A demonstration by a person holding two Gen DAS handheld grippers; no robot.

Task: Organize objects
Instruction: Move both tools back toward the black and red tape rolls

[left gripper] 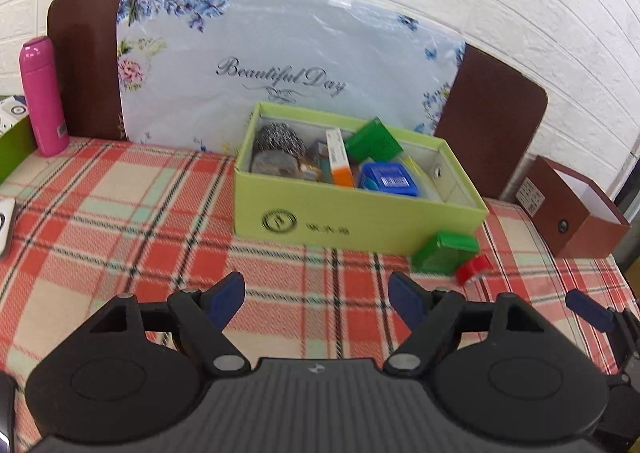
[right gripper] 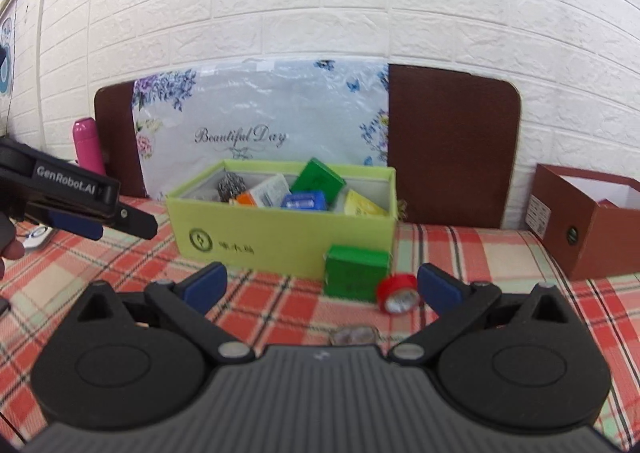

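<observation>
A lime-green box (left gripper: 360, 213) stands on the plaid cloth, filled with a steel scourer (left gripper: 280, 139), small cartons and a blue pack (left gripper: 390, 179). Outside its front right corner lie a small green carton (right gripper: 354, 271) and a red tape roll (right gripper: 398, 295). My left gripper (left gripper: 318, 293) is open and empty, short of the box's front wall. My right gripper (right gripper: 320, 287) is open too, with the carton and tape just ahead of its fingers and a small clear object (right gripper: 354, 335) on the cloth under it. In the right wrist view the left gripper (right gripper: 92, 209) shows at the left edge.
A floral cushion (left gripper: 288, 65) leans on a brown headboard (left gripper: 492, 125) behind the box. A pink bottle (left gripper: 42, 97) stands far left. An open brown box (right gripper: 592, 221) sits at the right. A white device (left gripper: 6, 221) lies at the left edge.
</observation>
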